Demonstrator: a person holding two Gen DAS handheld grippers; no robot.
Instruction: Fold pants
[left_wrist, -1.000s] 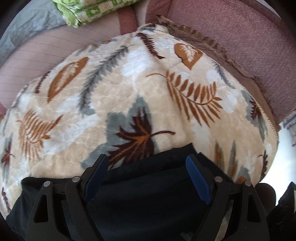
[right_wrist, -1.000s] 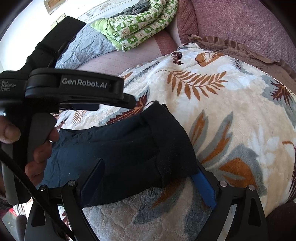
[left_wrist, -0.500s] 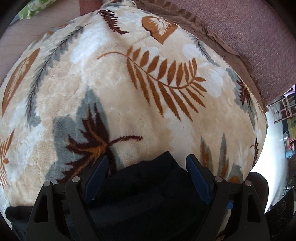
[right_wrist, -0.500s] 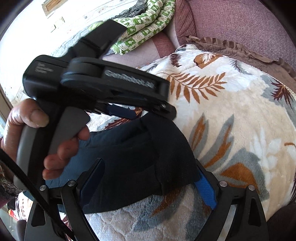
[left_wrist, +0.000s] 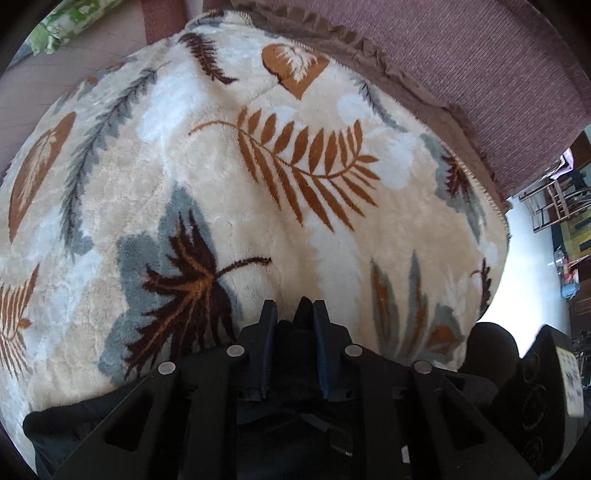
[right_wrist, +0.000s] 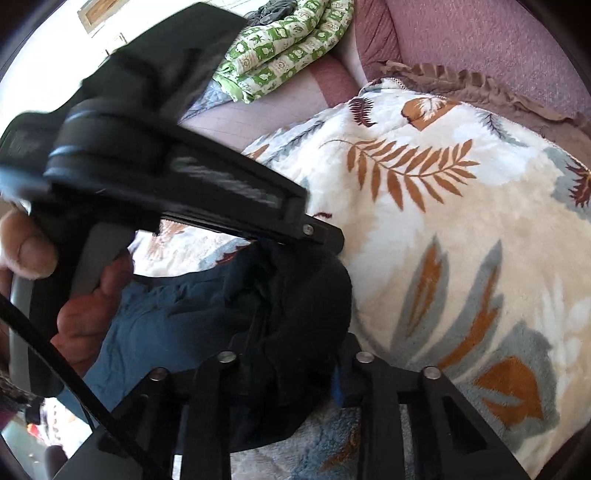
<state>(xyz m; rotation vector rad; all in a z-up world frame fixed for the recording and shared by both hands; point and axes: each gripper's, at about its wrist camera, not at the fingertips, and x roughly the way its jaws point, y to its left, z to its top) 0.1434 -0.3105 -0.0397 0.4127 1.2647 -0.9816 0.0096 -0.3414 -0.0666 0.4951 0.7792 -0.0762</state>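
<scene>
1. We see a cream plush blanket printed with brown and grey leaves (left_wrist: 258, 177) spread over a mauve woven sofa (left_wrist: 480, 55); we place everything else by this blanket.

2. The dark navy fabric pants (right_wrist: 177, 317) lie on the blanket's near edge, closest to us. Their long axis seems to run sideways along that edge, out to the left in the right wrist view; the far end is hidden.

3. A folded green and white patterned quilt (right_wrist: 280, 55) sits well beyond the blanket's far left corner.

4. The left gripper (left_wrist: 291, 314) points steeply down onto the blanket's near edge. Its jaws are closing to a narrow gap, with a bunch of pants cloth pinched between them. A hand (right_wrist: 85, 314) holds its grey trigger.

5. The right gripper (right_wrist: 295, 354) is just beside it on the same cloth end, jaws closing with gathered dark fabric between them.

6. We judge both grippers equally near this end, so the fold likely carries it along the pants' length.
</scene>
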